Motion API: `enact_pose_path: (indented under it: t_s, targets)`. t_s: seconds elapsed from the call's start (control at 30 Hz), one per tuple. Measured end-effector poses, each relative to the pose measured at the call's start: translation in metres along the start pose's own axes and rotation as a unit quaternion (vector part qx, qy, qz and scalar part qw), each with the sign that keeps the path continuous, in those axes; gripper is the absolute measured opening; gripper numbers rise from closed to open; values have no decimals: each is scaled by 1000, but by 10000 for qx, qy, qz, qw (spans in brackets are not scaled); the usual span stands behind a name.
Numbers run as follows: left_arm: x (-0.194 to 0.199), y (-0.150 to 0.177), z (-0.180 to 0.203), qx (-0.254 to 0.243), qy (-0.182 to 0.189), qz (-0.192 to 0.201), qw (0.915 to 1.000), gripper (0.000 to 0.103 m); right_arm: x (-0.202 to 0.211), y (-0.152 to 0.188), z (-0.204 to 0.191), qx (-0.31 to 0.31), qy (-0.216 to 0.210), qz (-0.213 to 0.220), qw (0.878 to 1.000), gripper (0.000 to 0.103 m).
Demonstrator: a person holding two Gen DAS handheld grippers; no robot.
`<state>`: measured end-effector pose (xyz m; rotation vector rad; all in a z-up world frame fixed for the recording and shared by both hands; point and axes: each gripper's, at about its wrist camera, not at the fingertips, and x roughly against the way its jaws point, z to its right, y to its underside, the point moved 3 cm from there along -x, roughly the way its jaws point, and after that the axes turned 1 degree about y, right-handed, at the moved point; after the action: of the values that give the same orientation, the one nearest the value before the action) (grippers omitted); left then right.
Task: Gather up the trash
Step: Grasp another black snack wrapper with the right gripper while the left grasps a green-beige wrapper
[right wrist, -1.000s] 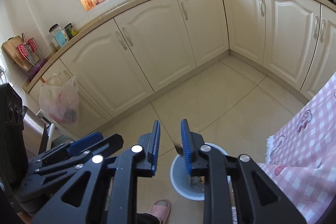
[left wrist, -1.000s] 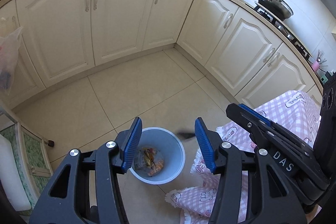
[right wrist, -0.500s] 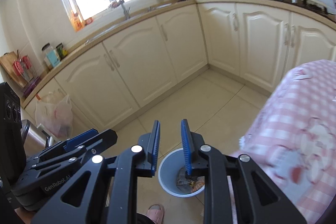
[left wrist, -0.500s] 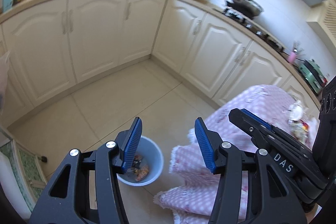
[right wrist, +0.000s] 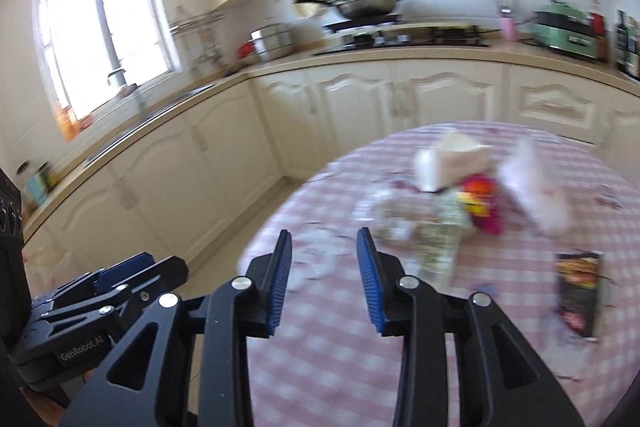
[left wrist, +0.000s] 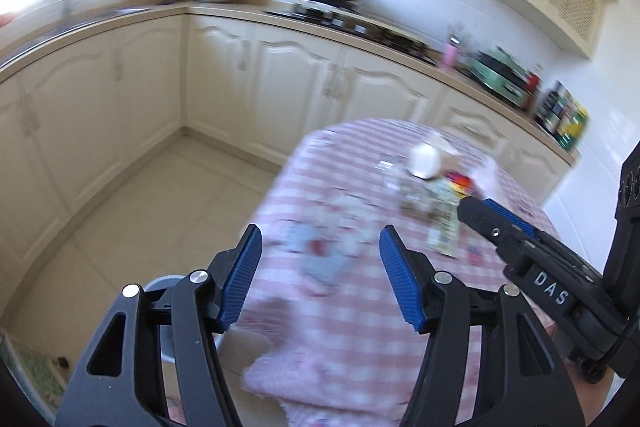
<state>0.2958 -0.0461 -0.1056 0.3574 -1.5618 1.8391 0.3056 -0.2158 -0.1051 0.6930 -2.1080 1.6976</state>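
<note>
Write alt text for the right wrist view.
The right gripper, jaws open and empty, points over a table with a pink checked cloth strewn with blurred trash: a white carton, bright wrappers, a dark packet. Cream kitchen cabinets stand behind.

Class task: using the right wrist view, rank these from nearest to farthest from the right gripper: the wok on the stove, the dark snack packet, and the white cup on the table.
From the right gripper:
1. Dark snack packet, on the checked cloth, to the right.
2. White cup, mid-table among the trash.
3. Wok, on the stove at the back wall.
</note>
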Motion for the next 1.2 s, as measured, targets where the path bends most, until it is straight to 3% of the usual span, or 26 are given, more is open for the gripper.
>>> enact_pose_path:
  t_s: [0.27, 0.4, 0.67, 0.87, 0.9, 1.03, 1.07, 1.17, 1.2]
  targets:
    - [-47, 15, 88, -554, 544, -454, 9959, 60, 38, 22, 115, -642, 1089, 8, 9920, 49]
    - [-71, 22, 116, -791, 628, -698, 9924, 60, 37, 36, 155, -913, 1286, -247, 9872, 57]
    - [-109, 24, 127, -883, 415, -1022, 9900, 60, 6, 50, 179, -1130, 1448, -885, 9790, 70]
    - [-129, 21, 123, -844, 294, -1175, 9890, 60, -10, 47, 179, -915, 1491, -1054, 9789, 70]
    - [-131, 21, 124, -847, 299, -1181, 9889, 60, -12, 46, 177, -862, 1475, -1075, 9794, 70]
    - [-137, 21, 126, -885, 296, -1178, 9886, 59, -19, 44, 168, -610, 1420, -1155, 9812, 42]
    - [-138, 21, 128, -912, 306, -1177, 9884, 56, -21, 43, 168, -573, 1445, -1160, 9810, 35]
    - [-141, 20, 131, -959, 328, -1183, 9878, 34, -25, 42, 164, -476, 1332, -1181, 9829, 31]
    - [-142, 19, 132, -967, 368, -1192, 9875, 32, -25, 41, 163, -479, 1260, -1177, 9839, 30]
